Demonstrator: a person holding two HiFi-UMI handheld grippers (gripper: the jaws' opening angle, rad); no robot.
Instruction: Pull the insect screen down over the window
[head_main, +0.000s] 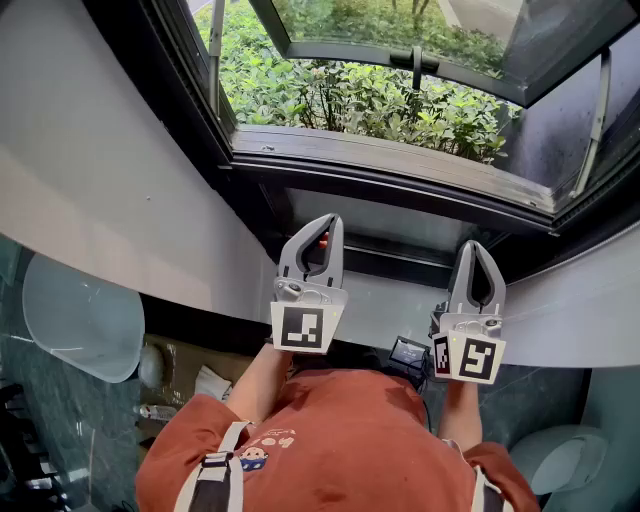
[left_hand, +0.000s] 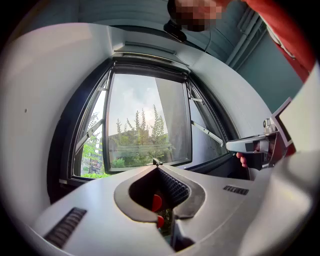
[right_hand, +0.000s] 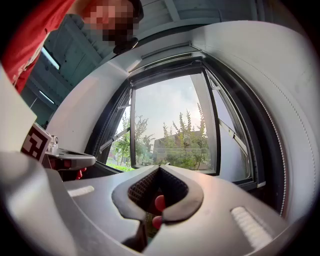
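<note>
The window (head_main: 380, 150) is cut off at the top of the head view. Both hands hide behind the left gripper (head_main: 326, 222) and right gripper (head_main: 473, 247) there.

I'm seeing daylight pouring through the open black-framed window (head_main: 400, 165), green shrubs (head_main: 350, 95) showing outside, white wall (head_main: 90, 180) curving beside it

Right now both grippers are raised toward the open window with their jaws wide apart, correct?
Not quite. The left gripper and right gripper are both shut with nothing between the jaws, as each gripper view shows. They are raised toward the open window.
</note>
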